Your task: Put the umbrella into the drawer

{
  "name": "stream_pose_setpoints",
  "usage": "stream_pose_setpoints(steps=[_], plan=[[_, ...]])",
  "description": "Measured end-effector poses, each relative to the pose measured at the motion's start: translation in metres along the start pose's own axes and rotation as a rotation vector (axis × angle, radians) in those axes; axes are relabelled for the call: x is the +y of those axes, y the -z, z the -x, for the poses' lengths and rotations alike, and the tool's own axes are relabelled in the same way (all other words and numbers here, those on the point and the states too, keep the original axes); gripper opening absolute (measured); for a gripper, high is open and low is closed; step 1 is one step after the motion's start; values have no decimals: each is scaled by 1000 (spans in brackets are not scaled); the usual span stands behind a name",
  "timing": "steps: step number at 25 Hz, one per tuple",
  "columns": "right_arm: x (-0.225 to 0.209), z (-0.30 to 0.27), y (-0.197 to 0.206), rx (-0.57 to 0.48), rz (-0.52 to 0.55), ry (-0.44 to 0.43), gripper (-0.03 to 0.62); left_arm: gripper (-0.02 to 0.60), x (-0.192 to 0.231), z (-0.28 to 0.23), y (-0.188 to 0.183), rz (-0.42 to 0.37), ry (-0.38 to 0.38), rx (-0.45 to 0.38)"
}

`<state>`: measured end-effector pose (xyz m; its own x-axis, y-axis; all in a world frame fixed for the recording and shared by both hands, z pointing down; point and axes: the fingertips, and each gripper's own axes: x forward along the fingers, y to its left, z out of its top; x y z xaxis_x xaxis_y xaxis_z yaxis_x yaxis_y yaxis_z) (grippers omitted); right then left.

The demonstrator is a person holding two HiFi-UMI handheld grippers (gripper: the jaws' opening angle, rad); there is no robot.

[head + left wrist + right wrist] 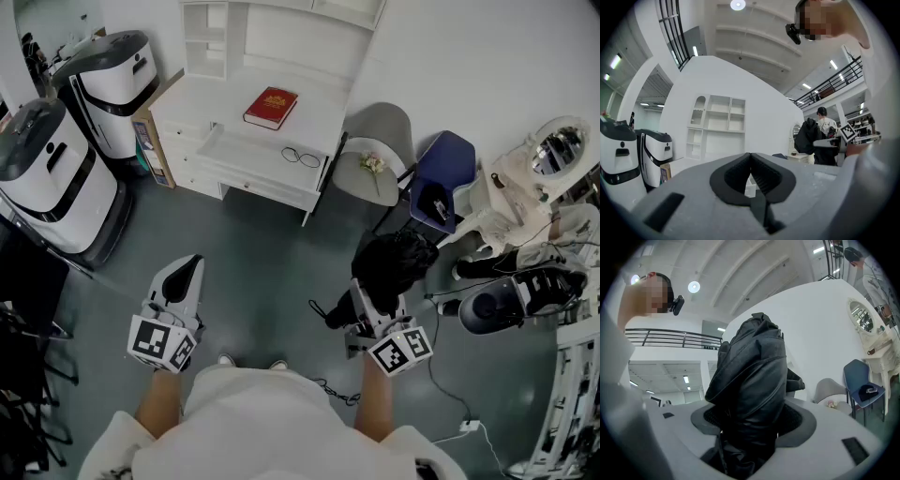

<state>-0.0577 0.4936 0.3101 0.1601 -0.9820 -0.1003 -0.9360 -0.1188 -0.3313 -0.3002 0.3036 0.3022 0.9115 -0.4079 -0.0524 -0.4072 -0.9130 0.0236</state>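
A black folded umbrella (397, 263) is clamped in my right gripper (373, 298), low on the right of the head view. In the right gripper view the umbrella (750, 380) fills the gap between the pads (799, 420) and sticks out past them. My left gripper (187, 274) is held level at the left, shut with nothing in it; its jaws (751, 174) meet at the tips. The white desk (211, 101) stands ahead across the floor. On its front a shallow drawer (246, 150) looks pulled out.
A red book (271, 107) and glasses (300, 157) lie on the desk. Two white machines (47, 173) stand at the left beside a cardboard box (153, 141). A grey chair (377, 150), a blue chair (442, 173) and a mirrored vanity (548, 164) crowd the right. A cable (450, 394) trails on the floor.
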Motion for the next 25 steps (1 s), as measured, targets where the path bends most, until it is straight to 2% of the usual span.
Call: stream_pose_setpoints(steps=[9, 13, 17, 21, 25], plan=[[-21, 8, -2, 20, -15, -7, 290, 15, -25, -22, -2, -5, 7, -3], [-26, 11, 0, 42, 24, -24, 291, 15, -37, -24, 7, 1, -2, 3], [-35, 9, 3, 37, 2, -48, 293, 15, -45, -25, 21, 14, -16, 24], [-40, -5, 8, 54, -7, -52, 295, 15, -32, -29, 30, 23, -33, 42], [-51, -36, 20, 75, -14, -40, 295, 14, -3, -54, 48, 52, -36, 62]])
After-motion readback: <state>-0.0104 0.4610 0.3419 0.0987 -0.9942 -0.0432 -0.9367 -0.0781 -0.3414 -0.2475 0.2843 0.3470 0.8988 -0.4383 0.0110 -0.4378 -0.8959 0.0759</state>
